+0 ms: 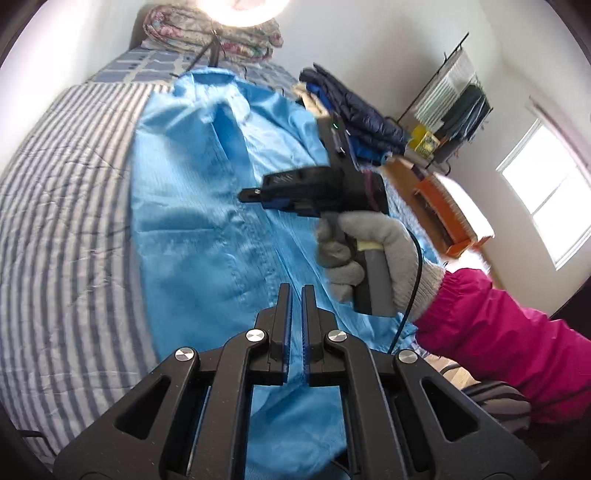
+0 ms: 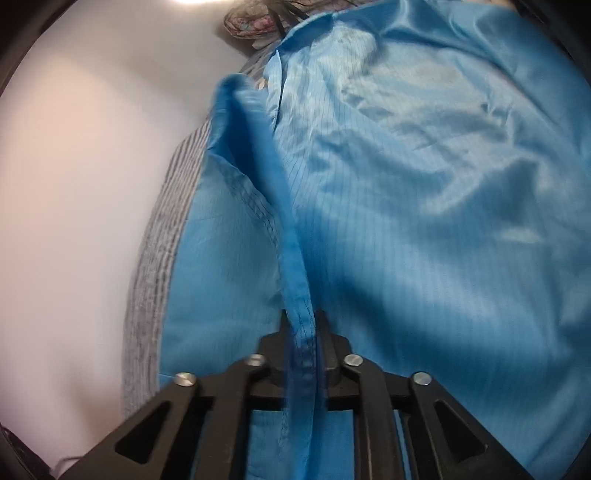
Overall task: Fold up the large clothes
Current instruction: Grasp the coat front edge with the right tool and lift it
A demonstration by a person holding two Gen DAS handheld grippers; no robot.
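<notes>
A large shiny blue garment (image 1: pixel 207 221) lies spread over a bed with a grey-striped sheet (image 1: pixel 66 221). My left gripper (image 1: pixel 297 290) hovers over its near part, jaws shut, with no cloth visibly pinched. A grey-gloved hand (image 1: pixel 369 236) with a pink sleeve (image 1: pixel 498 332) holds my right gripper (image 1: pixel 251 195) over the garment's middle. In the right wrist view, a raised fold of the blue garment (image 2: pixel 424 184) runs up from between the fingers of my right gripper (image 2: pixel 303 317). Those jaws stand apart with the hem loose between them.
A folded floral quilt (image 1: pixel 221 33) lies at the head of the bed. Dark blue clothes (image 1: pixel 354 110) are piled at the far right edge, beside an orange box (image 1: pixel 443 210) and a clothes rack (image 1: pixel 454 96). A white wall (image 2: pixel 74 184) borders the striped sheet (image 2: pixel 155 258).
</notes>
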